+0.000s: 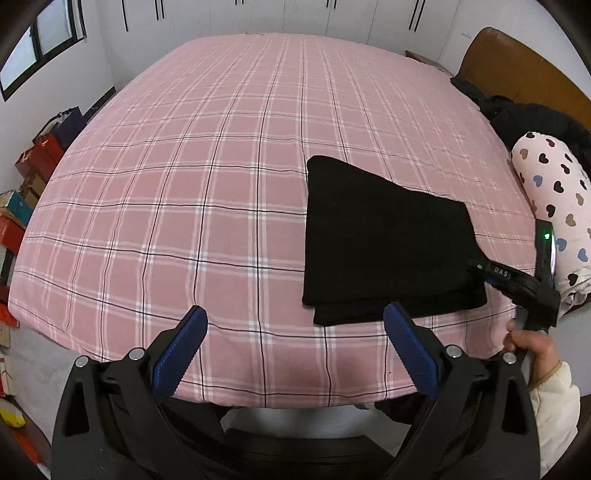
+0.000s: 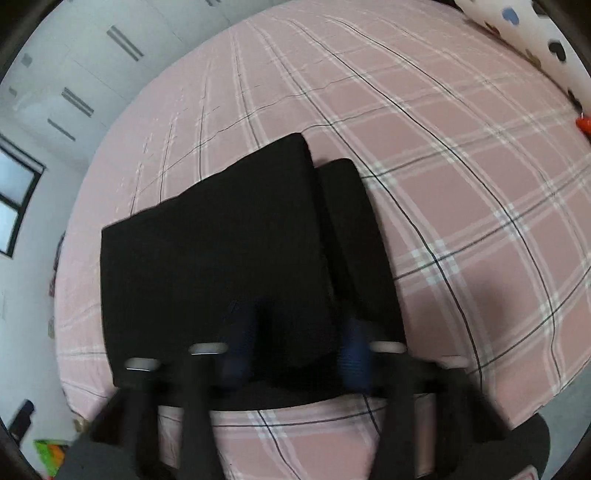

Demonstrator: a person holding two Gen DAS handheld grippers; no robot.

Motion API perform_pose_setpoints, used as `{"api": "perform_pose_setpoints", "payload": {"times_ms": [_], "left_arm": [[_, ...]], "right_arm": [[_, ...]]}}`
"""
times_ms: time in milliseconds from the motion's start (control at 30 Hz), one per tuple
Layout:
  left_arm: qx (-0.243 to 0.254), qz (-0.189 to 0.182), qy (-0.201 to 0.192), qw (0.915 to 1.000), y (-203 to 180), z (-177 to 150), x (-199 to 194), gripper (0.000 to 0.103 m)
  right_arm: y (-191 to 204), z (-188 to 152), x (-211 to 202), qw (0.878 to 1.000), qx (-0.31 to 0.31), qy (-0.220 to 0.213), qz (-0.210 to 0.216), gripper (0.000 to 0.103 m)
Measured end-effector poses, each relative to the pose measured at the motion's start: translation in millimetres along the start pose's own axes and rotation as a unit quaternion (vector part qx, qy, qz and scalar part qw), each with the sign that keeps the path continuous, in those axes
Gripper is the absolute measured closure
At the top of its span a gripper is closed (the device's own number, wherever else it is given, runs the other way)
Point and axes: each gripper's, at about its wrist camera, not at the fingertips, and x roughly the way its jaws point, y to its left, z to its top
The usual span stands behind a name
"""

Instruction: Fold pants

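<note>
The black pants (image 1: 384, 240) lie folded into a flat stack on the pink plaid bed (image 1: 207, 177), toward its right front. My left gripper (image 1: 295, 332) is open and empty, held over the bed's front edge just left of the pants. My right gripper (image 1: 484, 271) reaches in from the right and touches the stack's right edge. In the right wrist view the pants (image 2: 221, 251) fill the middle. The right gripper (image 2: 299, 343) is blurred, its blue fingers apart over the near edge of the stack, holding nothing that I can see.
A heart-print pillow (image 1: 554, 206) and dark clothing (image 1: 517, 110) lie along the bed's right side by the wooden headboard (image 1: 524, 62). Boxes (image 1: 33, 166) crowd the floor at the left. White wardrobes (image 1: 295, 14) stand beyond the far edge.
</note>
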Motion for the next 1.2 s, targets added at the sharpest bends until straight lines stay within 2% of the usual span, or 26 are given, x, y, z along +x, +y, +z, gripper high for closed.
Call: {"api": "perform_pose_setpoints", "payload": {"times_ms": [67,133,200,233,300,333,367,433,500,633,667,700,900,1033,1133,1167,1200], "left_arm": [[0.006,0.01,0.002,0.9999,-2,1,3,0.009],[0.013,0.02,0.005,0.9997,-5,2,6,0.009],[0.019,0.026,0.009,0.9995,-6,3,10,0.009],[0.02,0.026,0.011,0.9994,-6,3,12,0.009],[0.02,0.026,0.018,0.9993,-7,3,18,0.009],[0.019,0.025,0.022,0.9992,-8,3,22,0.009],[0.019,0.025,0.027,0.9991,-9,2,25,0.009],[0.026,0.028,0.031,0.9988,-11,1,28,0.009],[0.035,0.036,0.029,0.9983,-12,0,29,0.009],[0.038,0.04,0.037,0.9978,-12,0,38,0.009],[0.037,0.04,0.039,0.9978,-12,0,39,0.009],[0.036,0.039,0.04,0.9978,-12,1,41,0.009],[0.04,0.04,0.053,0.997,-14,1,53,0.009],[0.042,0.043,0.064,0.9961,-12,0,60,0.009],[0.039,0.044,0.066,0.9961,-10,-1,62,0.009],[0.037,0.044,0.067,0.9961,-8,0,63,0.009],[0.035,0.045,0.068,0.9961,-7,0,63,0.009]], "right_arm": [[5,1,-26,0.999,0.002,-0.024,0.041,0.091],[8,-1,-57,0.997,-0.002,-0.053,0.052,0.092],[8,-6,-74,0.997,-0.026,-0.072,0.023,0.092],[3,-11,-69,0.997,-0.041,-0.067,-0.01,0.092],[-12,-19,-39,0.997,-0.048,-0.03,-0.055,0.091],[-26,-26,-11,0.997,-0.041,0.016,-0.07,0.089],[-32,-30,-4,0.997,-0.029,0.025,-0.06,0.085],[-32,-33,-17,0.999,-0.01,-0.004,-0.044,0.08],[-29,-28,-30,0.999,-0.002,-0.019,-0.051,0.055],[-29,-19,-50,0.998,-0.002,-0.041,-0.045,0.043],[-32,-16,-53,0.998,-0.001,-0.044,-0.045,0.037],[-34,-14,-55,0.998,-0.001,-0.045,-0.043,0.036],[-29,-3,-48,0.999,-0.013,-0.036,-0.017,0.036],[-21,29,-33,0.999,-0.015,-0.042,-0.025,0.036],[-20,52,-7,1.0,-0.007,-0.021,-0.01,0.038],[-17,58,10,1.0,-0.019,0.006,-0.01,0.063],[-13,60,16,0.999,-0.03,0.016,-0.022,0.08]]}}
